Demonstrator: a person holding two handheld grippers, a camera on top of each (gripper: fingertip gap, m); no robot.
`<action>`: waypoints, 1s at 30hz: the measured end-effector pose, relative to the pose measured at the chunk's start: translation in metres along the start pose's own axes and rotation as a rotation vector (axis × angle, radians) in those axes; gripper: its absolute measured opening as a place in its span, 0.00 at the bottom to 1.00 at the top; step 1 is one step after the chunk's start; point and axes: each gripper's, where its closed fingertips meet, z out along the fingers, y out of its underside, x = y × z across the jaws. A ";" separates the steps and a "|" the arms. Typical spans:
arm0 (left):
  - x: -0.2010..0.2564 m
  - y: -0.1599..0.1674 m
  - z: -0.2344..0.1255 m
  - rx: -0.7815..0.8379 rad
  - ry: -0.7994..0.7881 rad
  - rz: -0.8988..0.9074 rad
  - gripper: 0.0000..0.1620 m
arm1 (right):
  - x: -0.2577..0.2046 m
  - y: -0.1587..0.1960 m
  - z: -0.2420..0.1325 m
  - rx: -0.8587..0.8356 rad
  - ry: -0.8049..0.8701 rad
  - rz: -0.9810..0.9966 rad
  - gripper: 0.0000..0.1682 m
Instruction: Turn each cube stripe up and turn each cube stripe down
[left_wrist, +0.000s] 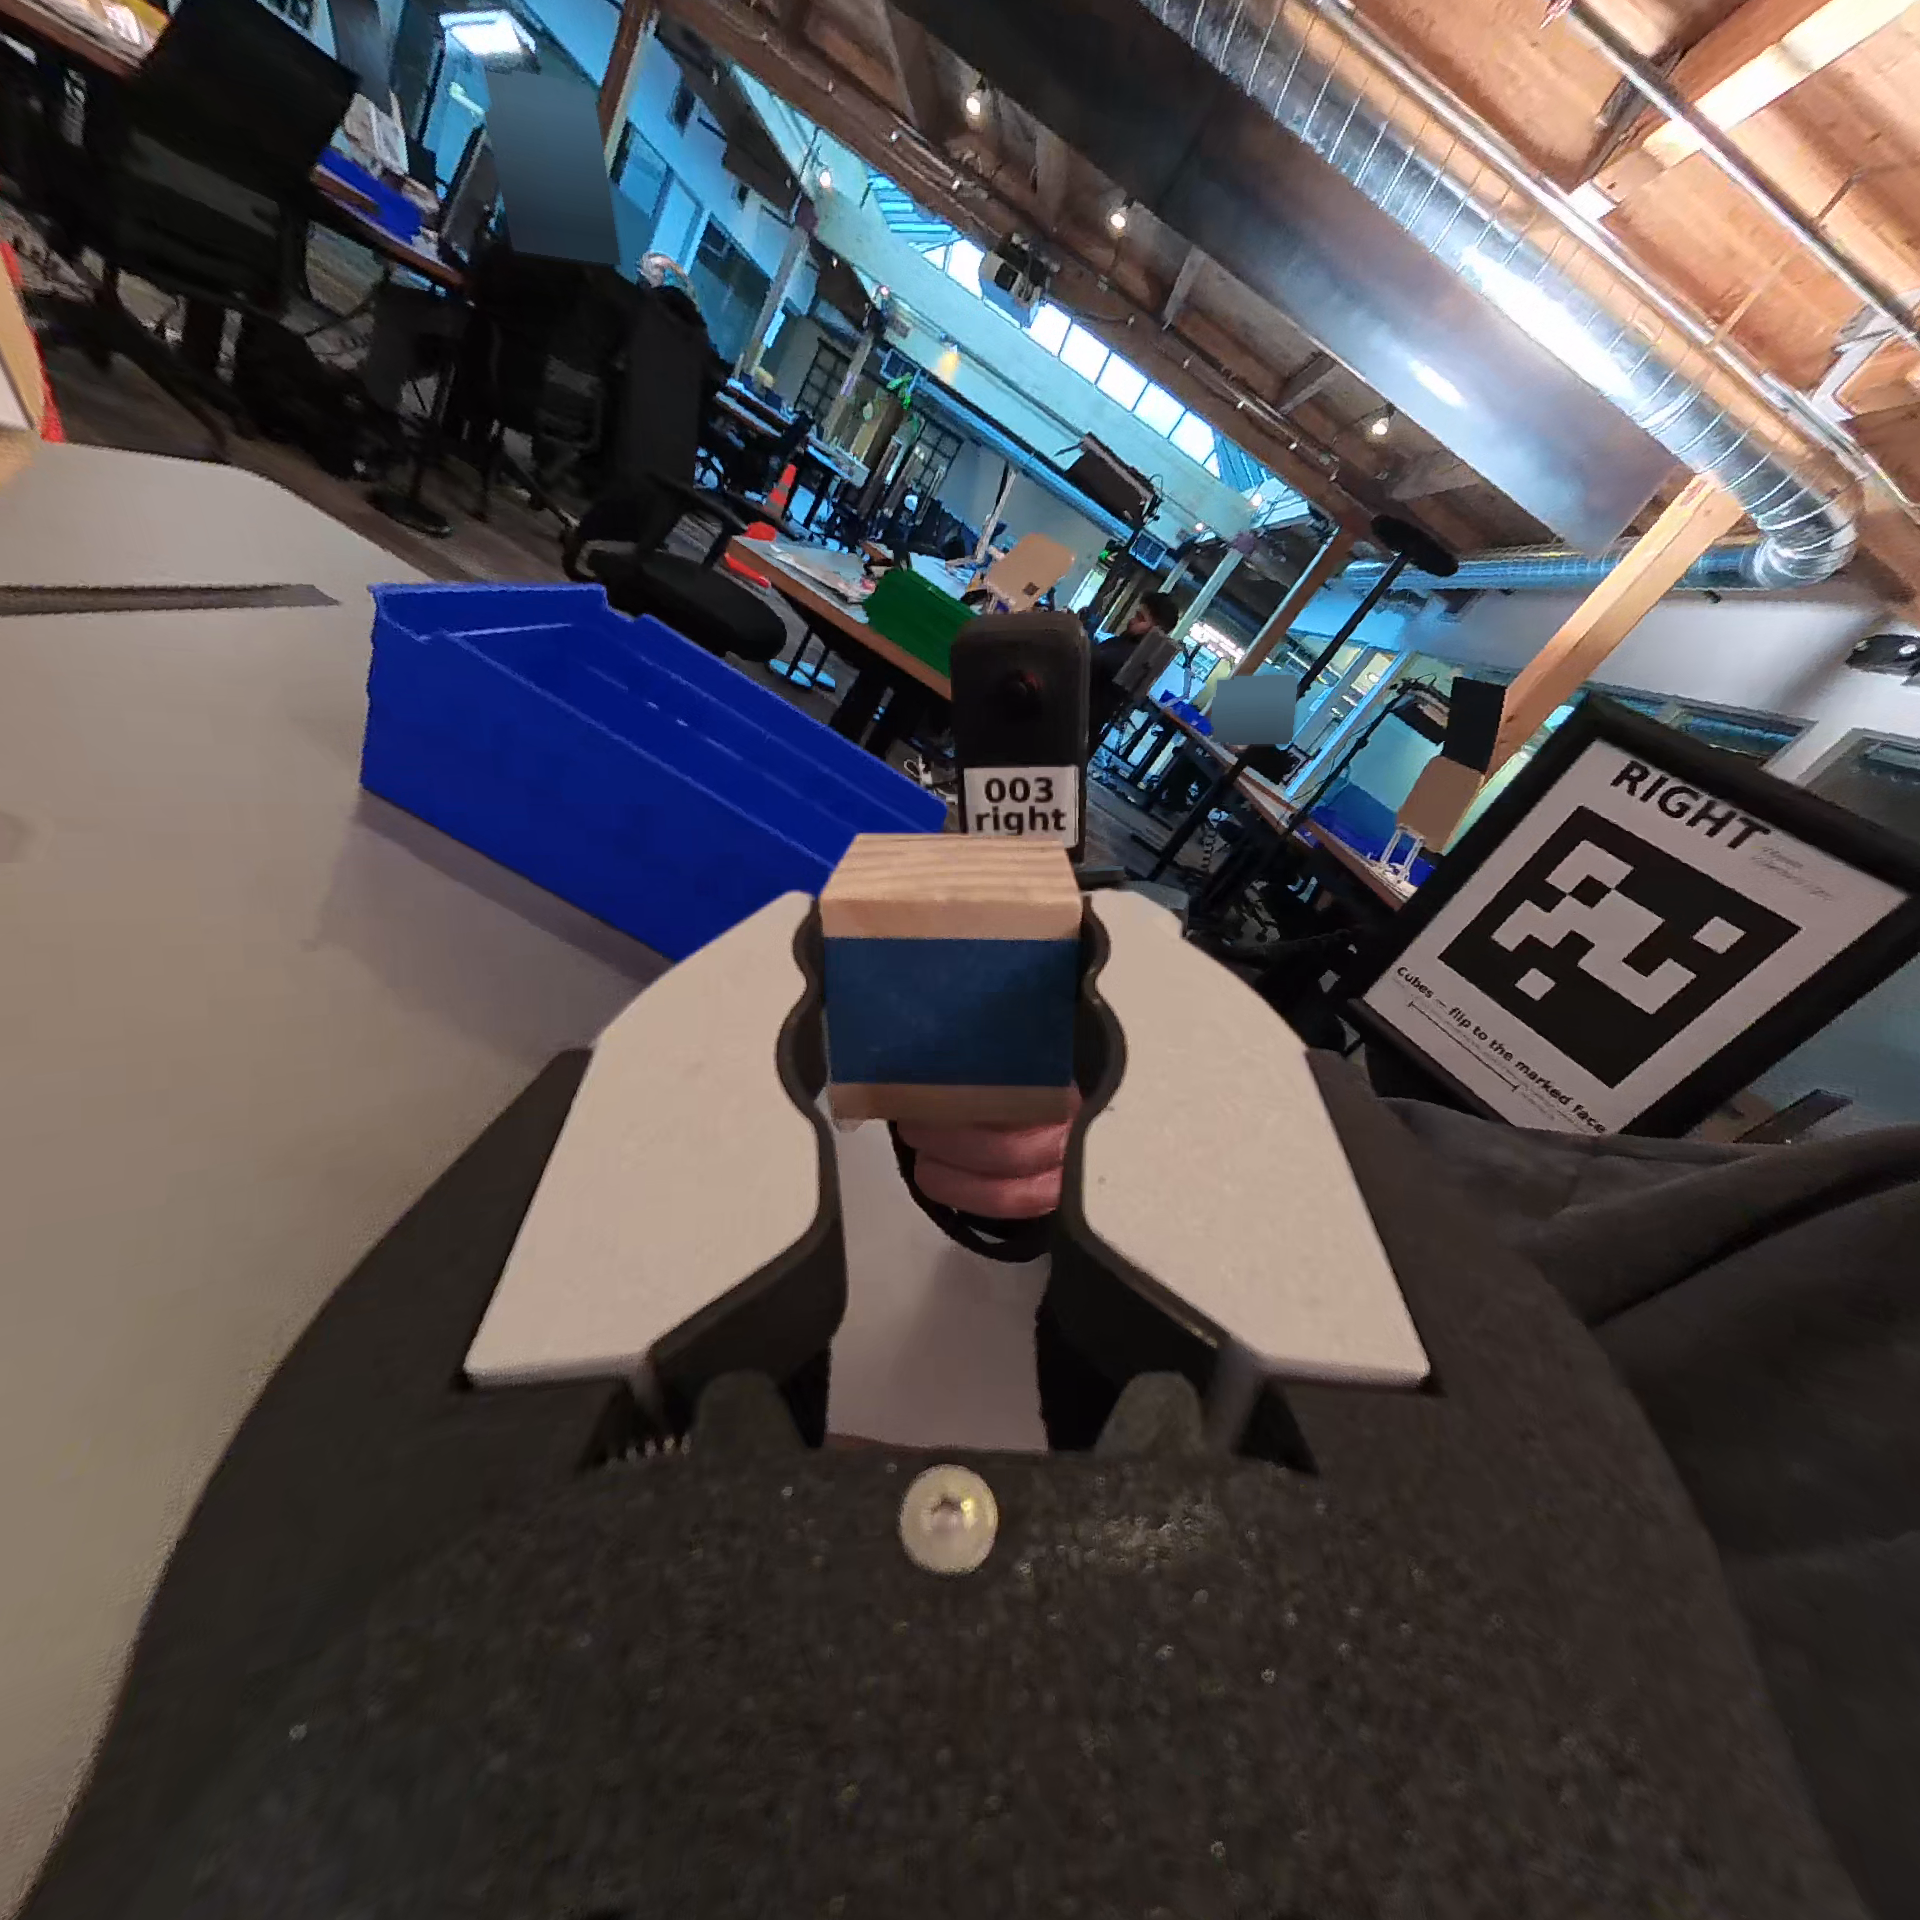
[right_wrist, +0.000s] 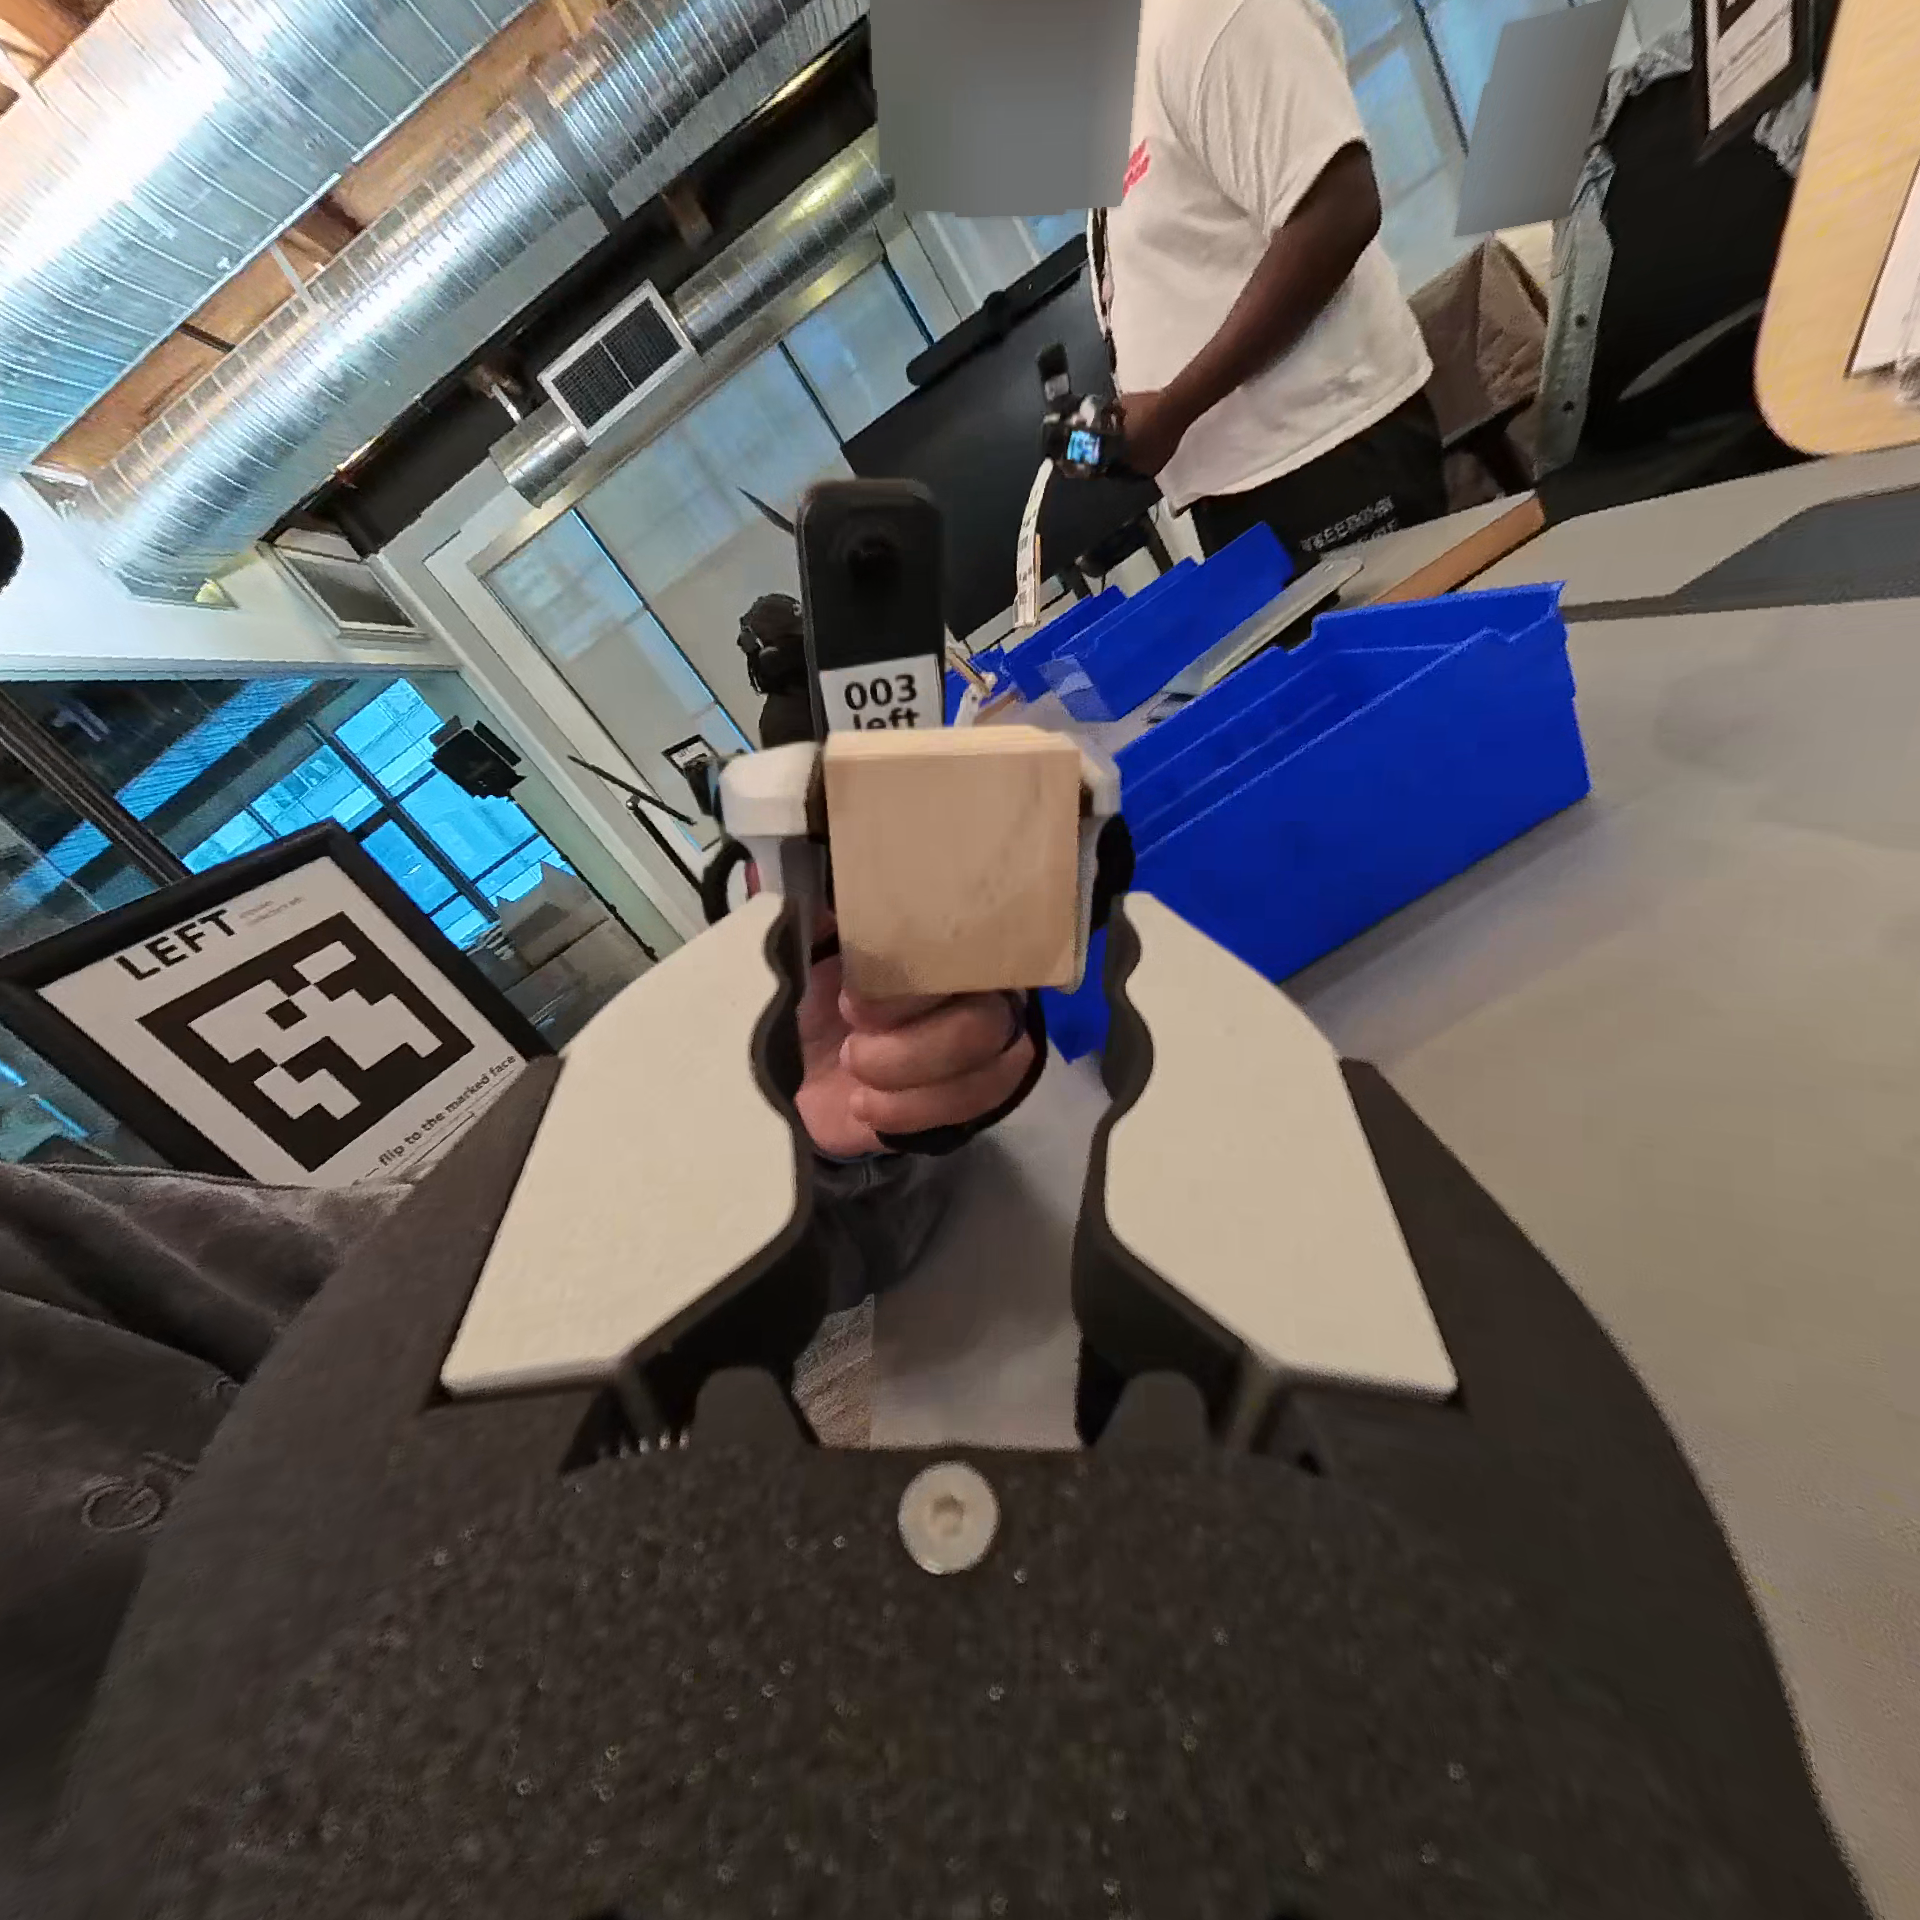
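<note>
A wooden cube (left_wrist: 951, 997) is held in the air between the two grippers, above the grey table (left_wrist: 208, 935). In the left wrist view its near face carries a wide blue stripe. My left gripper (left_wrist: 951, 935) is shut on the cube's two sides. In the right wrist view the cube (right_wrist: 951, 862) shows a plain wooden face, with the left gripper (right_wrist: 920, 800) clamped around it from behind. My right gripper (right_wrist: 951, 966) is open, its fingers (right_wrist: 675, 1122) spread wider than the cube and its tips just short of it. The right gripper's camera body (left_wrist: 1023, 686) rises behind the cube.
A blue plastic bin (left_wrist: 623, 769) sits on the table beyond the cube and also shows in the right wrist view (right_wrist: 1351, 769). Framed marker signs stand at the table's sides (left_wrist: 1621, 956) (right_wrist: 281, 1029). A person in a white shirt (right_wrist: 1247, 260) stands past the table.
</note>
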 end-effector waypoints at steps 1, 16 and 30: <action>-0.003 0.004 0.002 -0.017 -0.003 -0.007 0.27 | 0.002 0.003 0.001 -0.012 -0.006 0.018 0.33; -0.013 0.039 -0.044 -0.027 -0.311 0.018 0.47 | 0.013 -0.008 -0.027 -0.017 0.040 0.049 0.27; -0.013 0.146 -0.069 -0.313 -0.506 0.252 0.40 | 0.066 -0.119 -0.199 0.001 0.874 -0.204 0.27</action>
